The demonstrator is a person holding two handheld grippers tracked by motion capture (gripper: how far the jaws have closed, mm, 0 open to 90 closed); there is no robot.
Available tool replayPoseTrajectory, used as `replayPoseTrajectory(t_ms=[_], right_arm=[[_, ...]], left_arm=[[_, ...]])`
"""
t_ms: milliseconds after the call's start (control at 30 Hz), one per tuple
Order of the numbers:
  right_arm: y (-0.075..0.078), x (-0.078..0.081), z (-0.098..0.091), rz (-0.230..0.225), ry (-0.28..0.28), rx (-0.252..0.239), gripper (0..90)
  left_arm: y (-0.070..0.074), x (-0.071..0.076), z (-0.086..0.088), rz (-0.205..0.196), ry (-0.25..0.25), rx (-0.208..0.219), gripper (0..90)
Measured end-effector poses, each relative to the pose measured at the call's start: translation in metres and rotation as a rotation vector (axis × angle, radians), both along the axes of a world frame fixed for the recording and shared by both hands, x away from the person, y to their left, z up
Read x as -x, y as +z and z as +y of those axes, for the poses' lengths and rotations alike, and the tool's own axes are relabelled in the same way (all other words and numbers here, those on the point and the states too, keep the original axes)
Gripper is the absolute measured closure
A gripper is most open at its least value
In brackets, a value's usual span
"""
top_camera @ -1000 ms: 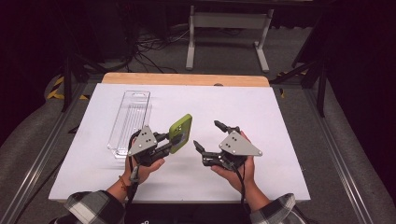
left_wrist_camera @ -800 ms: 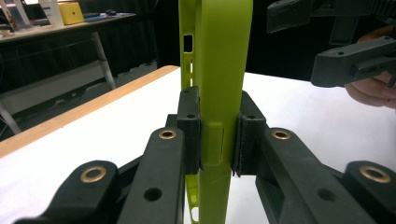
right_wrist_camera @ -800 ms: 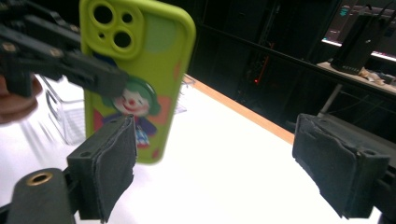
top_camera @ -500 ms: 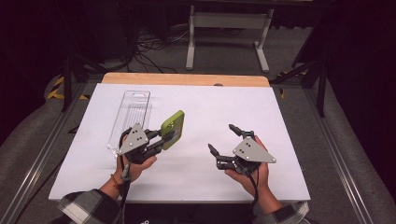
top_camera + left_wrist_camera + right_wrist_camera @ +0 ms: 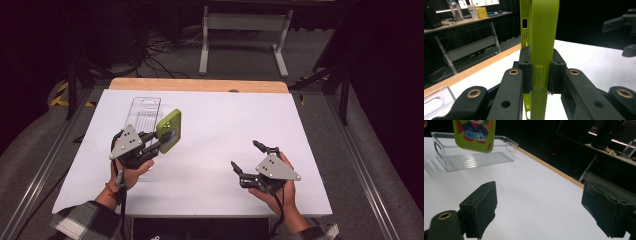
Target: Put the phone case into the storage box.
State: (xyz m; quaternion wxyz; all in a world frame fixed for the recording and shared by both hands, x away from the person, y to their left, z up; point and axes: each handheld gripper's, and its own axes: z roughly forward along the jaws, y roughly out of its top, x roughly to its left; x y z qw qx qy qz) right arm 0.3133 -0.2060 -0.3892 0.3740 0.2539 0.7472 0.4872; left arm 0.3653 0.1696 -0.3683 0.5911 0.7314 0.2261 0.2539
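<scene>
**One green phone case held up, one clear bin behind it**

One green phone case (image 5: pixel 169 130) is clamped edge-on in the left gripper (image 5: pixel 156 145), lifted off the white table (image 5: pixel 215 125) just beside the one clear plastic bin (image 5: pixel 142 112). The right gripper (image 5: pixel 246 156) hangs near the table's front edge, jaws spread wide around nothing. The case's printed cartoon figure is cut off in the right gripper view.
</scene>
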Motion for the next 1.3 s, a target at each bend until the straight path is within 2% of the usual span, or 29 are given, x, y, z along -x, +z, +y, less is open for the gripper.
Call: replayPoseTrajectory(t_ms=[267, 567, 767, 867, 1300], right_arm=[[-0.008, -0.002, -0.005, 0.014, -0.013, 0.045, 13.3], [-0.011, -0.006, -0.007, 0.031, -0.017, 0.041, 13.3], [-0.011, -0.008, -0.010, 0.036, -0.026, 0.026, 12.8], [-0.011, -0.008, -0.010, 0.034, -0.029, 0.025, 12.8], [-0.012, -0.008, -0.010, 0.033, -0.025, 0.032, 12.5]], left_arm=[[0.002, -0.003, 0.009, -0.006, 0.017, -0.004, 77.2], [0.003, -0.005, 0.016, -0.001, 0.034, 0.003, 77.2], [0.007, -0.004, 0.026, -0.015, 0.054, 0.004, 77.2], [0.009, -0.003, 0.031, -0.016, 0.062, 0.017, 77.2], [0.015, -0.002, 0.044, -0.032, 0.077, 0.024, 77.2]])
